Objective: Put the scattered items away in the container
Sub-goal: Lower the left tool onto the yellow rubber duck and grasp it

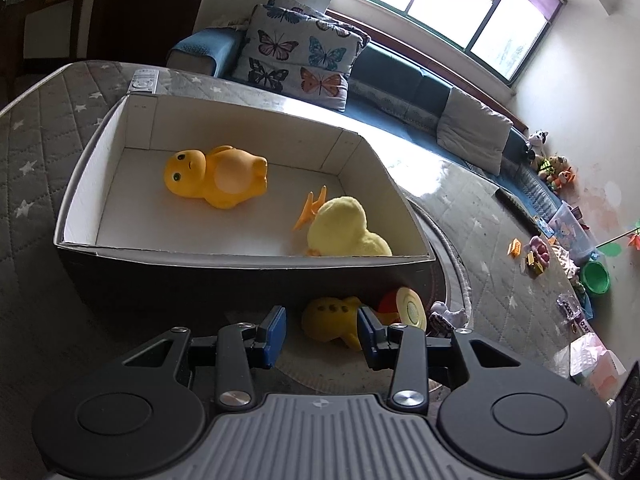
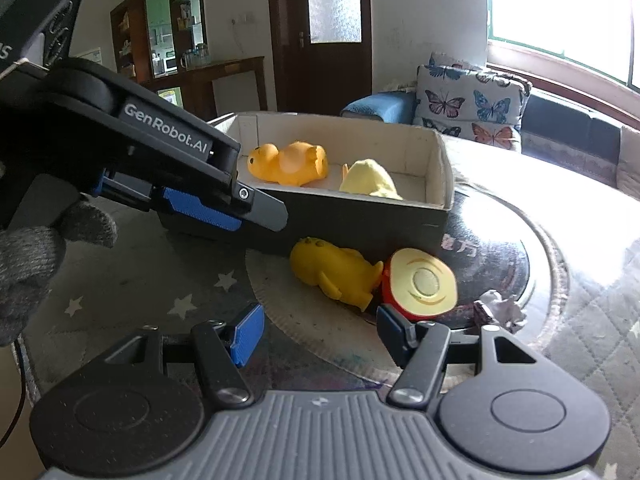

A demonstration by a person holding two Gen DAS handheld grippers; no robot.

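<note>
Right now your left gripper (image 1: 322,334) is spread wide, holding nothing, with a yellow duck toy (image 1: 332,320) lying between its fingertips at lower centre. Your right gripper (image 2: 316,336) also gapes empty, the duck and a red-and-yellow toy (image 2: 420,284) just ahead. Behind them sits the box (image 1: 240,258), holding an orange figure (image 1: 218,176) and a plush chick (image 1: 346,228).

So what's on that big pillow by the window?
Colourful butterflies on the pillow, pink, blue and orange; clearest in the left wrist view.
</note>
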